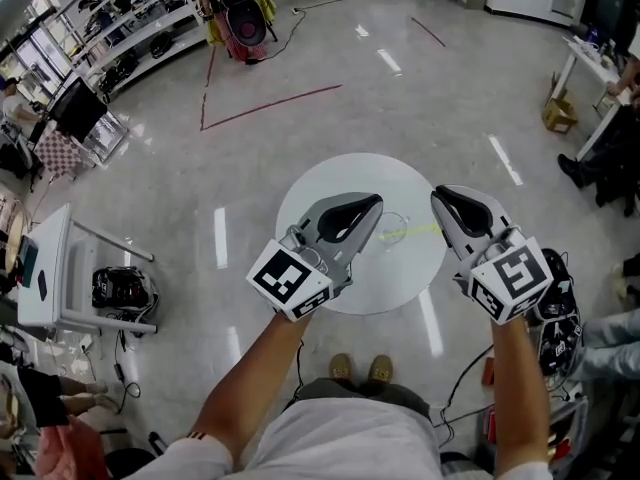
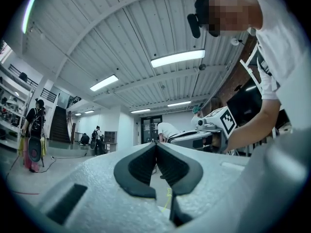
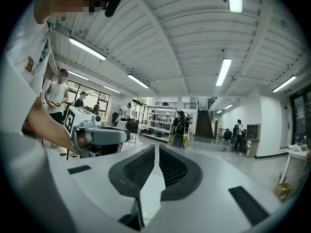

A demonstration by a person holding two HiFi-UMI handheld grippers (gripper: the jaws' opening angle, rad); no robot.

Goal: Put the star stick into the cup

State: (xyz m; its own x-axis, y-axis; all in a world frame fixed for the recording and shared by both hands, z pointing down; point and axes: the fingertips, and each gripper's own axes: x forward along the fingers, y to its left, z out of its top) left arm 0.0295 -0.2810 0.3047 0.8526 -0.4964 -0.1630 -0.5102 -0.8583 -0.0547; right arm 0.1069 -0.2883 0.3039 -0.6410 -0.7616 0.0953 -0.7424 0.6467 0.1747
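A round white table (image 1: 330, 183) carries a clear cup (image 1: 393, 225). A thin yellow-green star stick (image 1: 420, 230) lies beside the cup, to its right. My left gripper (image 1: 374, 206) hovers over the table just left of the cup. Its jaws are shut and hold nothing (image 2: 156, 143). A sliver of the stick (image 2: 168, 198) shows below them. My right gripper (image 1: 437, 200) hangs above the stick's right end. Its jaws are drawn together to a thin slit, with nothing between them (image 3: 156, 147). Neither gripper touches the cup or the stick.
The person's shoes (image 1: 360, 368) stand at the table's near edge. On the floor are a white cart (image 1: 50, 268) and black gear (image 1: 120, 288) to the left. A dark bag (image 1: 558, 318) lies to the right. Red tape lines (image 1: 270, 103) mark the floor beyond.
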